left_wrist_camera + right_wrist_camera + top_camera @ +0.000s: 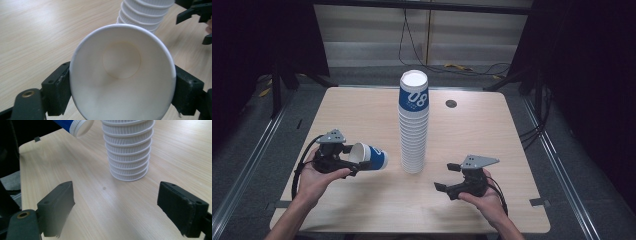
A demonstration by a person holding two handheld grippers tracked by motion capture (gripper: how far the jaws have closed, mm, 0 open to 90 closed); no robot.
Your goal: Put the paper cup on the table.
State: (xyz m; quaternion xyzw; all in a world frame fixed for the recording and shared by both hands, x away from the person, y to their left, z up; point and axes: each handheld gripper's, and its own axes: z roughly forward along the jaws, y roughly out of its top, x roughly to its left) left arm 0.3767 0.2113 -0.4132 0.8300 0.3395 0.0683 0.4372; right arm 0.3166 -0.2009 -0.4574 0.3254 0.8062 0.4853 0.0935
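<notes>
- Counter: pale wood-grain top, dark floor and curtains around it. It bears the stack and has bare surface on both sides, room for each hand to work.
- Stack: tall column of nested paper cups, upright near the middle of the counter. White ribbed rims show one above another; the top cup carries a blue band with white figures. It stands between the two hands, within reach of both, likely so cups can be put on or pulled off from either side.
- Cup: single paper cup, white inside, blue outside with a white ribbed base ring. It lies tipped on its side above the counter, left of the stack and apart from it, base pointing toward the stack's foot. In the left gripper view its round mouth faces the camera, flat bottom visible deep inside.
- Left hand-held gripper: clamped on the cup, one black pad on each side of the wall near the rim. Gripping there probably leaves the base end free to go into another cup.
- Right hand-held gripper: jaws wide apart, nothing between them, low over the counter just right of the stack's foot. It looks parked, perhaps ready to steady the stack.
</notes>
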